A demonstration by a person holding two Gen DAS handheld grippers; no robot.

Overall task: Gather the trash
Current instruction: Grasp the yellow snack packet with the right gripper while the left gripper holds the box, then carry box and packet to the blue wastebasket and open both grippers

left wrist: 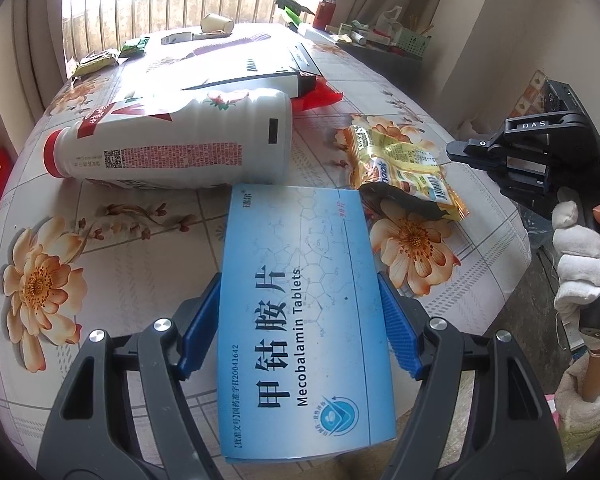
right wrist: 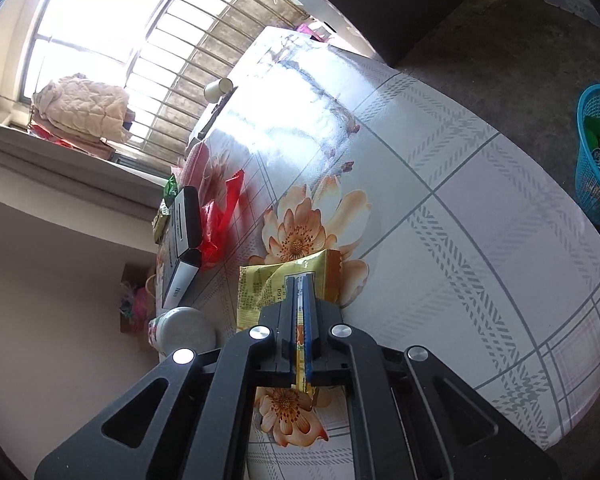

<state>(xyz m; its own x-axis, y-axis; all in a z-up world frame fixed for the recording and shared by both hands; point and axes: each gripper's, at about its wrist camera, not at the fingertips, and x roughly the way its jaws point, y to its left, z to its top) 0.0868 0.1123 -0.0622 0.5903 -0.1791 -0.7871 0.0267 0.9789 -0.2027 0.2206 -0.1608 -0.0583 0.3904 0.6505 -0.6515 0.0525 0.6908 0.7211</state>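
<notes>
Tablecloth [left wrist: 148, 216] with orange flowers is filling both views, spreading under everything. Lying on its side across the upper left of the left wrist view, a white bottle [left wrist: 172, 148] is resting just above a blue tablet box [left wrist: 300, 288]. The left gripper [left wrist: 300, 336] is clamping that box at lower centre, its blue pads pressing both long edges. At lower centre of the right wrist view, the right gripper [right wrist: 300, 308] is pinching a yellow snack wrapper [right wrist: 268, 288] with jaws nearly closed. A blue basket [right wrist: 596, 176] is sitting on the floor at the right edge.
</notes>
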